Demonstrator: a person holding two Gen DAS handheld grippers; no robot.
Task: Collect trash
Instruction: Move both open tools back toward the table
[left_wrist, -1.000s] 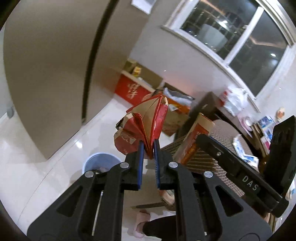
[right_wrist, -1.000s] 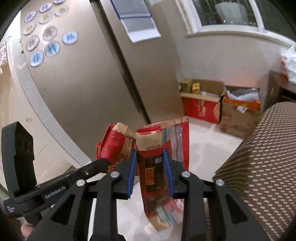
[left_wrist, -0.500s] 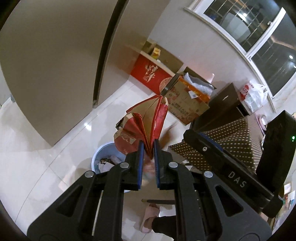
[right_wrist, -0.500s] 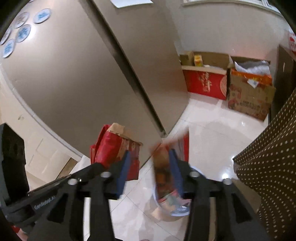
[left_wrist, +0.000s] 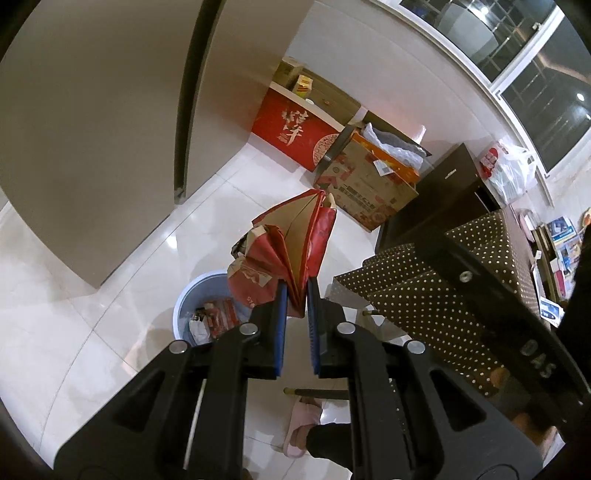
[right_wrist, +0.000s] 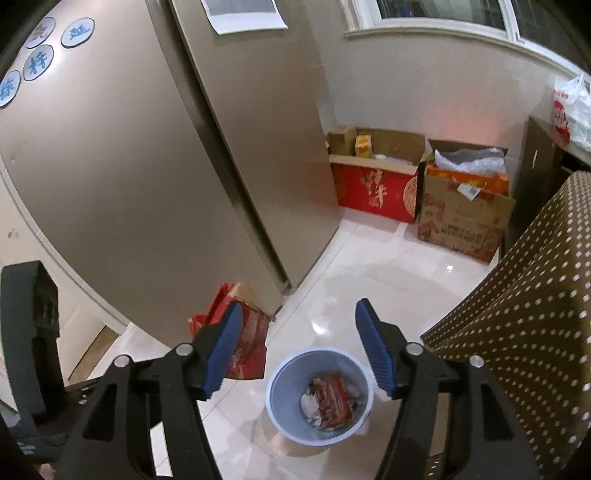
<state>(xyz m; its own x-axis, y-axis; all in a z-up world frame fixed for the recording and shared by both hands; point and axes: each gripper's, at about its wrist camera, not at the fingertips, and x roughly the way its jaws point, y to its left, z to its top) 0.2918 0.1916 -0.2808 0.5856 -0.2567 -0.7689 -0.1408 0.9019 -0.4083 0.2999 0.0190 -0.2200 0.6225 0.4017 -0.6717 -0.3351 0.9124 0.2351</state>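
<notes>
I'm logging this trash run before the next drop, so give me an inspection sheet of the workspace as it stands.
Surface: glossy white tiled floor, with glare spots.
Job's things: round pale-blue plastic trash bin holds a red wrapper and white scraps; crumpled red-and-brown paper bag not yet in the bin.
Clutter: red printed carton, brown cardboard box, white plastic bag.
Grippers: left gripper clamps the paper bag; right gripper open above the bin.
Cables: nothing seen.
Surroundings: beige refrigerator, brown polka-dot tablecloth, dark window.
</notes>
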